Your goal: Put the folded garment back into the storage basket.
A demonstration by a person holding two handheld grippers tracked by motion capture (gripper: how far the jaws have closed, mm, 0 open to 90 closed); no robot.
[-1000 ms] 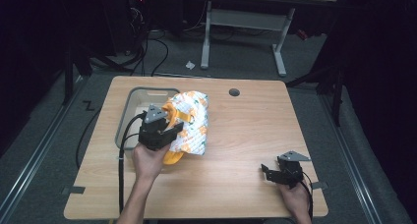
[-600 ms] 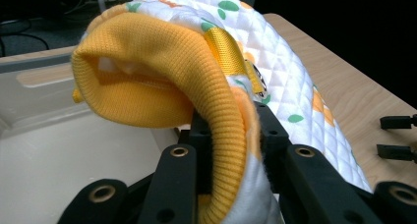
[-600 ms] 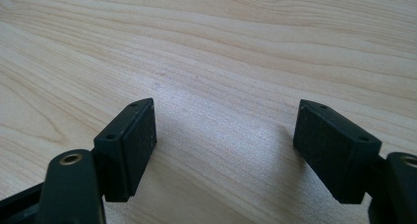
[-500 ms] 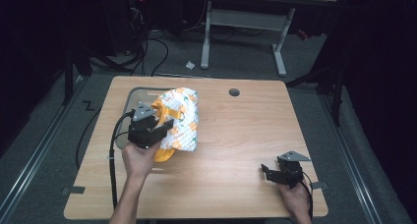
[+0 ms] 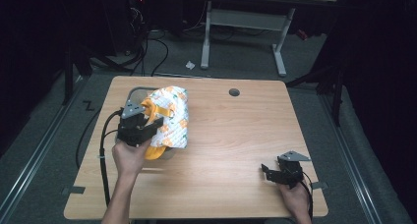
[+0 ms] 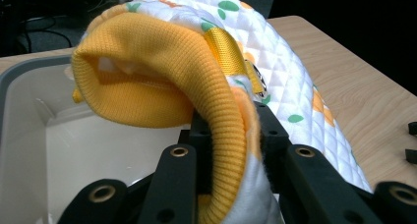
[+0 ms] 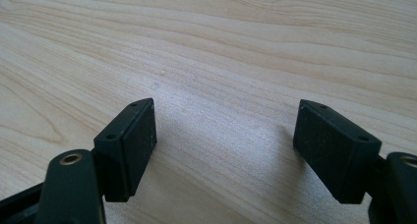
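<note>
Quilted garment (image 5: 169,118) with orange flowers, far-left of table (image 5: 236,135), draped over grey bin (image 6: 29,135); left gripper (image 5: 142,128) clamped on its yellow ribbed cuff (image 6: 216,111). Right gripper (image 7: 223,145) near-right, jaws apart, holding nothing.

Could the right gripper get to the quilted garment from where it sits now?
Probably yes: the right gripper is open, and bare table lies between it and the garment, which the left gripper holds.

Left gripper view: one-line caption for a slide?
Left gripper clamps the yellow knit cuff of a white quilted floral garment above a grey plastic bin.
</note>
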